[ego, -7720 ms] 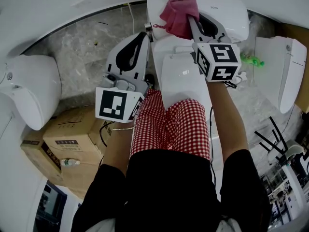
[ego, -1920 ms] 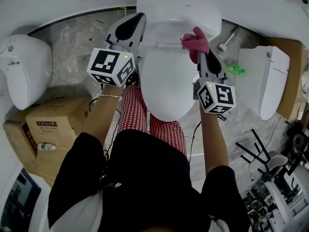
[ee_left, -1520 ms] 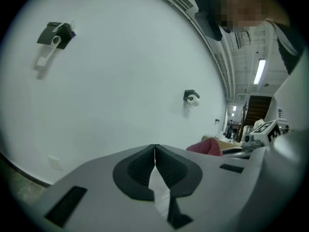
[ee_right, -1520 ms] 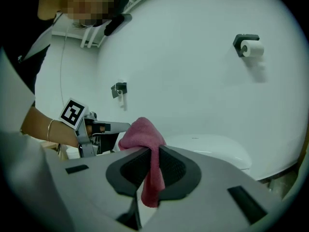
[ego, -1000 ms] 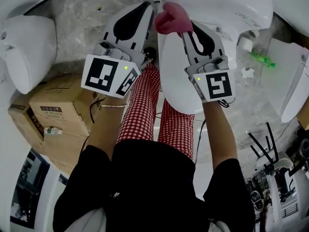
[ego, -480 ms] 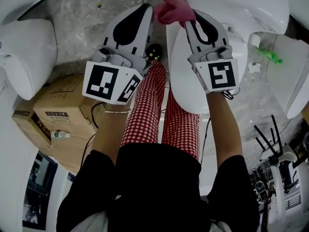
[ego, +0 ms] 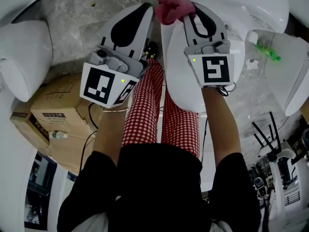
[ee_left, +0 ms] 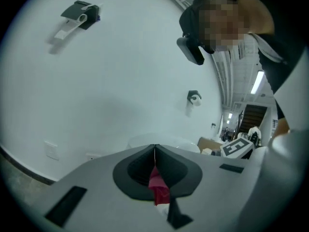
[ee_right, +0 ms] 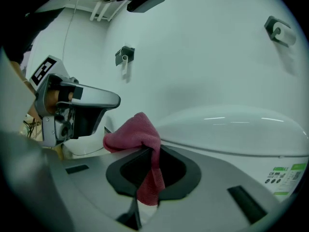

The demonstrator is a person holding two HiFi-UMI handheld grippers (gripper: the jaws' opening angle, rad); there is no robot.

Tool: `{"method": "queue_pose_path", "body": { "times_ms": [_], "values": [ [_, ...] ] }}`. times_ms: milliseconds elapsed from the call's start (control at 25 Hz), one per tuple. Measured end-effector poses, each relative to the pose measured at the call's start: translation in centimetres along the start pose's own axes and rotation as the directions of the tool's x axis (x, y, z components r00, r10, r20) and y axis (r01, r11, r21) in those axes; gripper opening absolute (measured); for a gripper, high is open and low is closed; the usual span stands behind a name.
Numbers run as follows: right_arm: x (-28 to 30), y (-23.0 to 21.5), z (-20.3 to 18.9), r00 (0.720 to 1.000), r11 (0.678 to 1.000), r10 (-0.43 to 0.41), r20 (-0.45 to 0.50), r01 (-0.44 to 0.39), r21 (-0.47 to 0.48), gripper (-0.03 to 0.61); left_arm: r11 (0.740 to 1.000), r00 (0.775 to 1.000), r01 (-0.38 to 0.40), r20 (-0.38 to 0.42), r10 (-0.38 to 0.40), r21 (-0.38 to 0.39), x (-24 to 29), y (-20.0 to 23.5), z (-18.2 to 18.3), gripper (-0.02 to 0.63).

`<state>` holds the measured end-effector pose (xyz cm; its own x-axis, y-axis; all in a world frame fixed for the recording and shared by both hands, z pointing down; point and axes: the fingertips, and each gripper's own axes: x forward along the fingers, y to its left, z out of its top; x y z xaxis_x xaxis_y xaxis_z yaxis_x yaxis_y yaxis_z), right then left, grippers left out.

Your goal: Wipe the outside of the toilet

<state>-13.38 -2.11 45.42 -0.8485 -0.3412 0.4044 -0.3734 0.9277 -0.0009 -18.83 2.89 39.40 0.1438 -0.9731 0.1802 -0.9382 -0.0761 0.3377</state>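
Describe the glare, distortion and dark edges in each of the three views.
Head view: evenly lit, sharp, strongly bent at the edges. Left gripper view: black corners, pale flat wall, one bright ceiling light at right. Right gripper view: black corners, thin glare streaks on the toilet, cloth sharp.

toilet close ahead, cardboard box left
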Motion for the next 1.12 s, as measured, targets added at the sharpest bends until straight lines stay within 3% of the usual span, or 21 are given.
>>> {"method": "queue_pose_path", "body": {
  "times_ms": [160,600,1120],
  "values": [
    [-0.3,-0.7,-0.3,1.0,1.0,-0.013,-0.004,0.013,0.008,0.057,0.996,0.999,-0.004,-0.034,0.007,0.093,0.5,-0.8,-0.1,0.011],
    [-2.2,-5.7,-1.5,0.994,0.99,-0.108,-0.022,0.109,0.091,0.057,1.0,0.999,0.007,-0.052,-0.006,0.018,1.6,-2.5,-1.5,0.011],
    [-4.4,-9.8,-2.4,0.988,0.985,-0.152,-0.031,0.154,0.073,0.057,0.999,0.997,0.053,-0.061,-0.053,0.003,3.8,-5.2,-2.2,0.011]
  ]
}}
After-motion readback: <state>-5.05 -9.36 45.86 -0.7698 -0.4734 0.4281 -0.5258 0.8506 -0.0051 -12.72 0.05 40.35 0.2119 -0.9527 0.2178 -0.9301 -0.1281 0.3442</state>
